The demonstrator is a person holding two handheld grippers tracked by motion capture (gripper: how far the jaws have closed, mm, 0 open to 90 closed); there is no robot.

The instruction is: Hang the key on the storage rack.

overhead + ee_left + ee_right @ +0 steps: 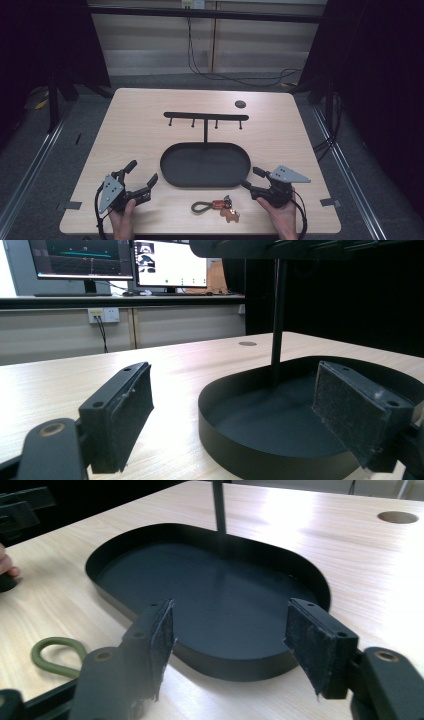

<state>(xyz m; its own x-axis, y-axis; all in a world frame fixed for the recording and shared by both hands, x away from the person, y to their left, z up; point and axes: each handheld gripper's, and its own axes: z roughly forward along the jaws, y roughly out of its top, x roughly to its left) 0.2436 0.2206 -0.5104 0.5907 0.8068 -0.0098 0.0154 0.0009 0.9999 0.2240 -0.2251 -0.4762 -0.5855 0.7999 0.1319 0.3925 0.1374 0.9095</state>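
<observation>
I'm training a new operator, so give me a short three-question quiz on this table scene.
1. True or false: the keychain lies inside the black tray.
2. Which gripper is nearer the keychain's green loop: A the left gripper, B the right gripper?
3. How many pegs hang from the rack's crossbar?

Key:
1. False; it lies on the table, in front of the tray.
2. A; in the high view the loop end points toward it.
3. Four.

Black oval tray on a pale wood-grain table — olive-green loop, orange-red tag.
</observation>
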